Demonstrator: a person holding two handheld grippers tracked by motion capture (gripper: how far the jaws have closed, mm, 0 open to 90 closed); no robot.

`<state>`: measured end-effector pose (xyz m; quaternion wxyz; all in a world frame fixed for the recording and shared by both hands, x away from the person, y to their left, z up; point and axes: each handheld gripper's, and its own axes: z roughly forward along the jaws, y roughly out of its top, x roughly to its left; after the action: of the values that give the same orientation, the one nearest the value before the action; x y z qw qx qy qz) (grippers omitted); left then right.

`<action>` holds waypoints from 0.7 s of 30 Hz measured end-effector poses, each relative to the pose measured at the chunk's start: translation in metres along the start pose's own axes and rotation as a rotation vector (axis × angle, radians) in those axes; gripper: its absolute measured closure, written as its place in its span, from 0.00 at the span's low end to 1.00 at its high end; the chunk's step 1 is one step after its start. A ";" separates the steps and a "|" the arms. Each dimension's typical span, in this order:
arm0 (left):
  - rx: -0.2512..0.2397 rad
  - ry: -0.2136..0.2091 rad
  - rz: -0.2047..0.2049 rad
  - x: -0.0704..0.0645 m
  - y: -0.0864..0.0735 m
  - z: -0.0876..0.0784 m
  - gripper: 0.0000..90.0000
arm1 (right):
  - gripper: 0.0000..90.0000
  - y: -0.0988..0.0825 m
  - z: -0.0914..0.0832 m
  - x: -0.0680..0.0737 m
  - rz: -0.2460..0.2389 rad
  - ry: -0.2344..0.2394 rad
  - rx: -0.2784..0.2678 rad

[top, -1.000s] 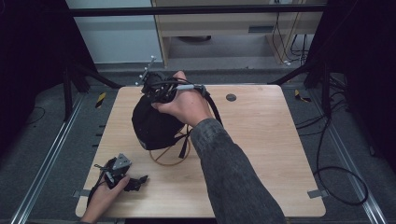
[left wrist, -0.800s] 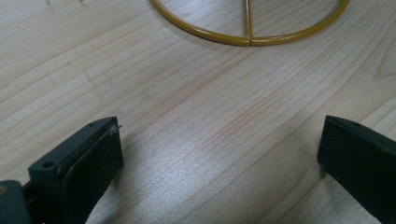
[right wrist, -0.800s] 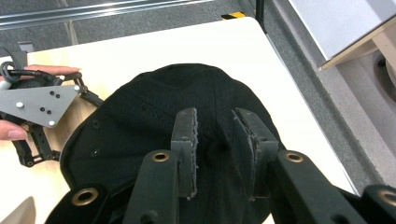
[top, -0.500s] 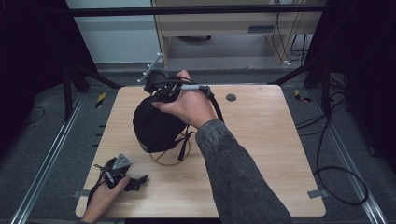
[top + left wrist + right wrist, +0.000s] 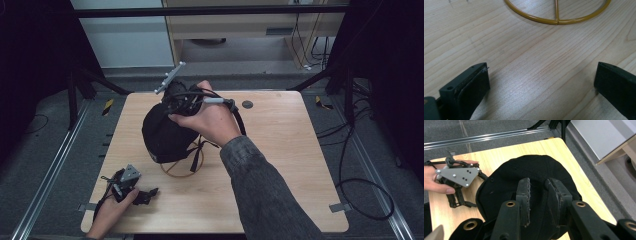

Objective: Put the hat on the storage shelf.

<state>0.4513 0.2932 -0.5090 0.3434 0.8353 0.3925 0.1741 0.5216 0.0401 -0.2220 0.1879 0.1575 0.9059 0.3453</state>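
My right gripper is shut on a black cap and holds it just above the wooden table. In the right gripper view the two jaws stand close together, pinching the cap's fabric at the gripper. A gold wire ring stand sits on the table under the cap's right side. My left gripper rests at the front left of the table, held by a hand. Its jaws are wide apart over bare wood, with the gold ring ahead of them.
A small dark round disc is set in the table near its far edge. Metal rails run along both sides of the table, and black cables lie on the floor at the right.
My right hand has shifted slightly to the right with the cap in its grip, and the cap has tilted a little. The left gripper has stayed where it was.
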 end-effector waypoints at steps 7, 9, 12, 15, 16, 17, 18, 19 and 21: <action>0.001 0.000 0.000 0.000 0.000 0.000 0.00 | 0.74 -0.005 -0.006 0.006 0.001 -0.007 -0.012; 0.001 0.000 0.000 0.000 0.000 0.000 0.00 | 0.72 -0.007 -0.008 0.007 -0.001 -0.015 -0.013; 0.001 0.000 0.000 0.000 0.000 0.000 0.00 | 0.71 -0.011 -0.011 0.010 -0.006 -0.012 -0.022; 0.001 0.000 0.000 0.000 0.000 0.000 0.00 | 0.64 -0.017 -0.015 0.013 0.004 -0.025 -0.032; 0.001 0.000 0.000 0.000 0.000 0.000 0.00 | 0.62 -0.018 -0.016 0.014 0.006 -0.030 -0.035; 0.001 0.000 0.000 0.000 0.000 0.000 0.00 | 0.62 -0.018 -0.016 0.014 0.006 -0.030 -0.035; 0.001 0.000 0.000 0.000 0.000 0.000 0.00 | 0.60 -0.020 -0.016 0.015 0.011 -0.033 -0.038; 0.001 0.000 -0.001 0.000 0.000 0.000 0.00 | 0.57 -0.021 -0.017 0.015 0.017 -0.037 -0.037; 0.001 0.000 -0.001 0.000 0.000 0.000 0.00 | 0.54 -0.025 -0.018 0.016 0.028 -0.043 -0.037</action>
<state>0.4512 0.2932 -0.5089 0.3433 0.8353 0.3928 0.1738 0.4957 0.0185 -0.2297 0.2056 0.1742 0.8927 0.3612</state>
